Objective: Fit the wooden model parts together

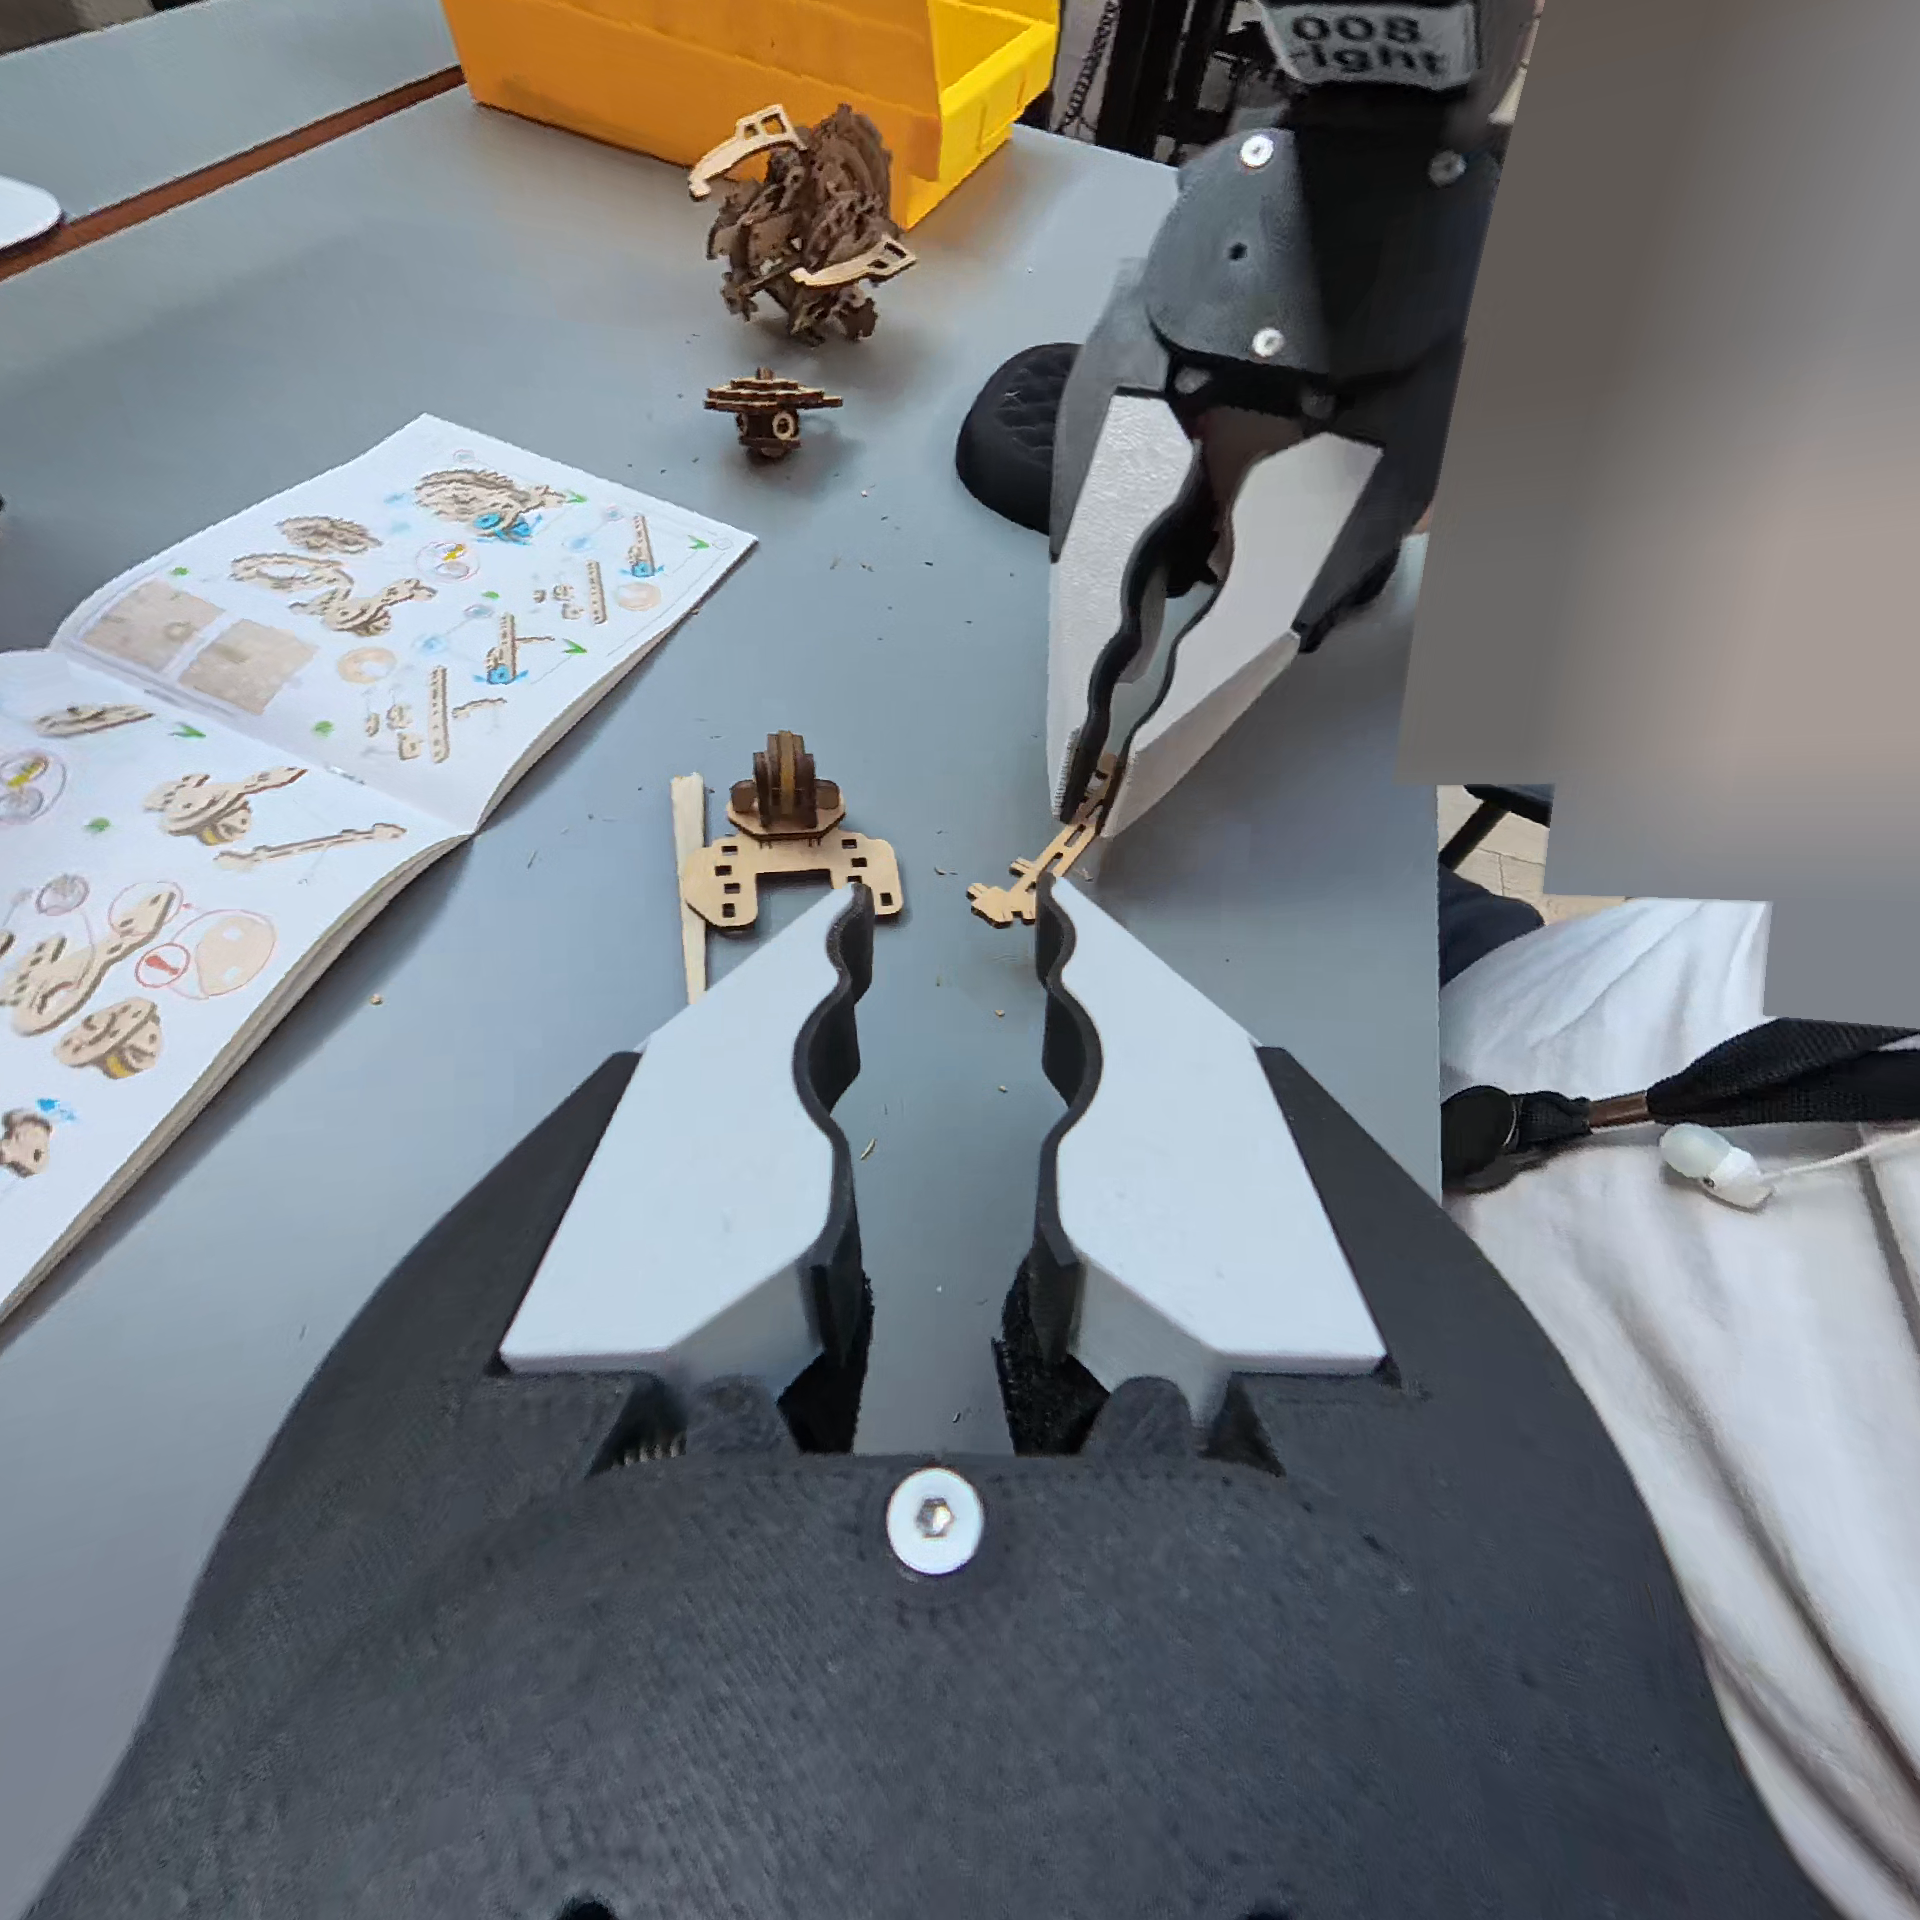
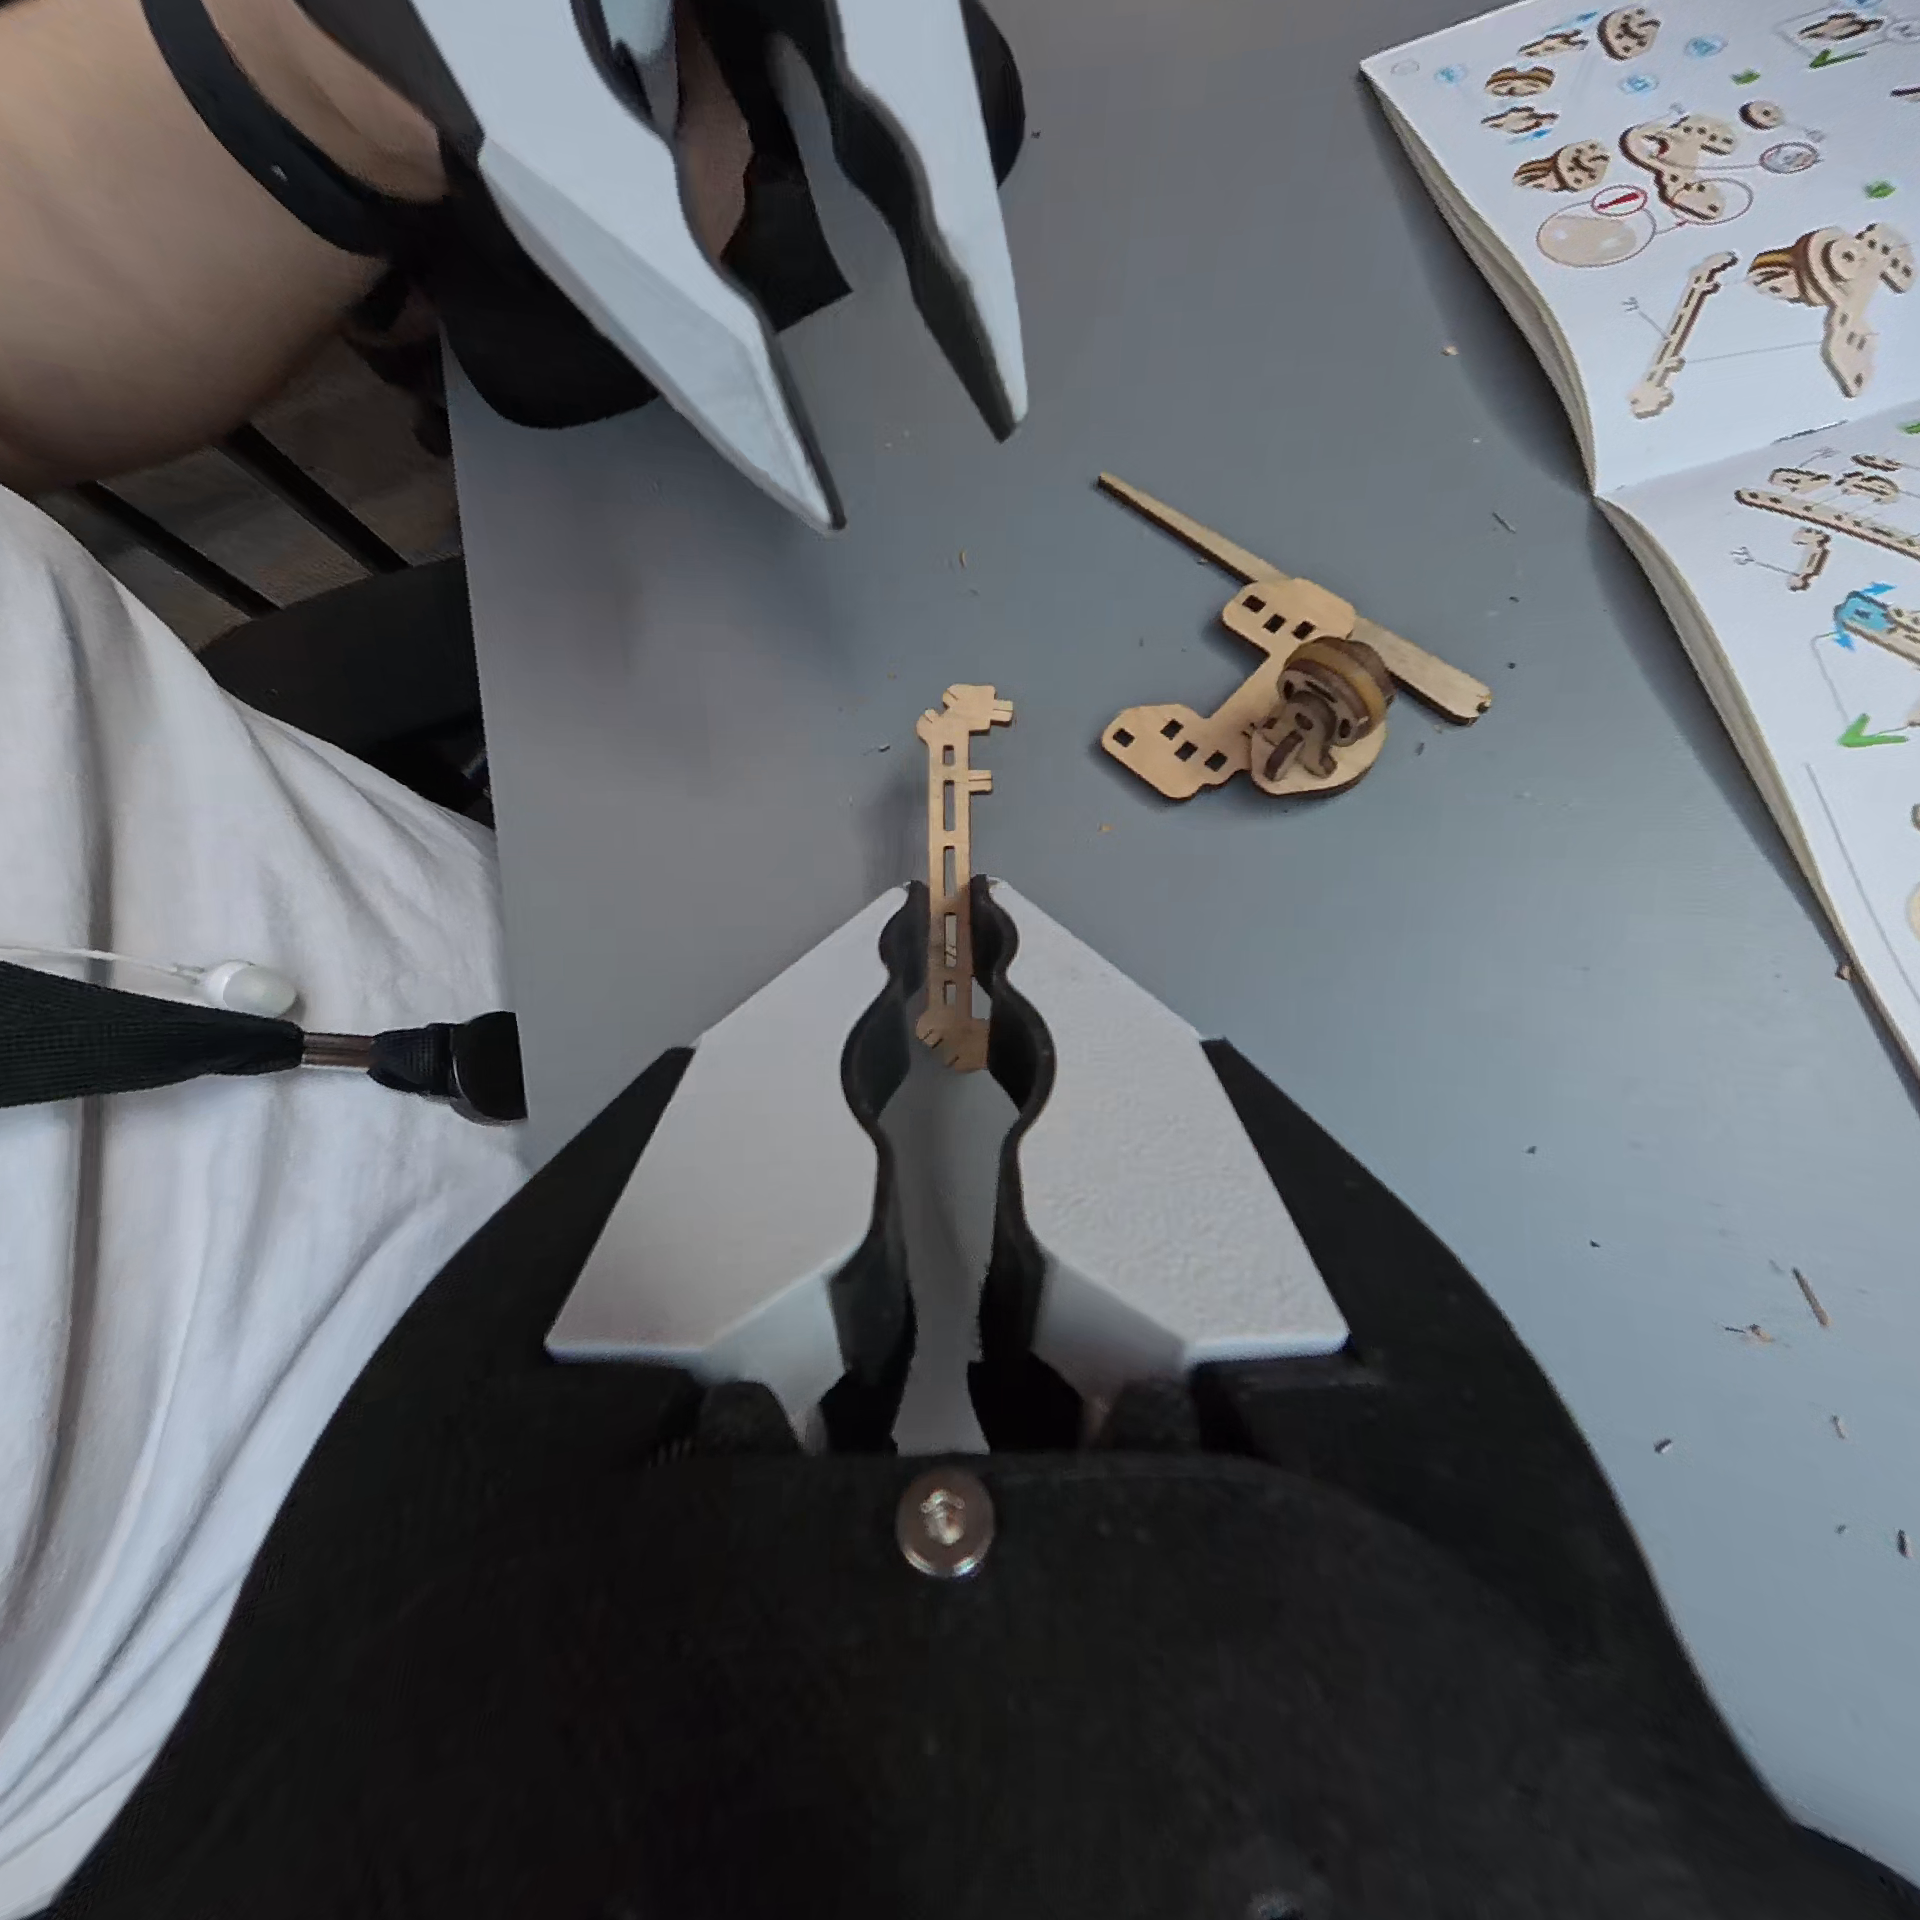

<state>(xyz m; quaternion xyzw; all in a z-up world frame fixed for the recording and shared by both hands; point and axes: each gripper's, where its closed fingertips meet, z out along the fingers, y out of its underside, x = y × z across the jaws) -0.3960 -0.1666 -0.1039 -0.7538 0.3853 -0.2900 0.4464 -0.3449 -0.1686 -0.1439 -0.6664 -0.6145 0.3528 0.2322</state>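
My right gripper point(image 2: 945, 896) is shut on a thin notched wooden strip point(image 2: 956, 831), holding it just above the grey table. The strip point(image 1: 1044, 868) and the right gripper point(image 1: 1091, 800) also show in the left wrist view. My left gripper point(image 1: 951, 904) is open and empty, its tips between the strip and a flat wooden base plate point(image 1: 790, 868) that carries a small upright wheel part point(image 1: 784, 790). That base plate point(image 2: 1195, 727) lies to the right of the strip in the right wrist view. The left gripper point(image 2: 925, 468) hangs open beyond the strip.
An open instruction booklet point(image 1: 260, 727) lies on the left. A dark assembled wooden model point(image 1: 810, 229) and a small dark sub-assembly point(image 1: 771, 410) stand farther back, before a yellow bin point(image 1: 748, 73). A thin wooden stick point(image 1: 691, 883) lies beside the base plate. A person in white point(image 1: 1662, 1351) sits at the table edge. About 8 cm separates my left fingertips from my right. About 8 cm separates my left fingertips from the thin wooden stick point(image 1: 691, 883). It turns up in the right wrist view point(image 2: 1318, 590) as well.
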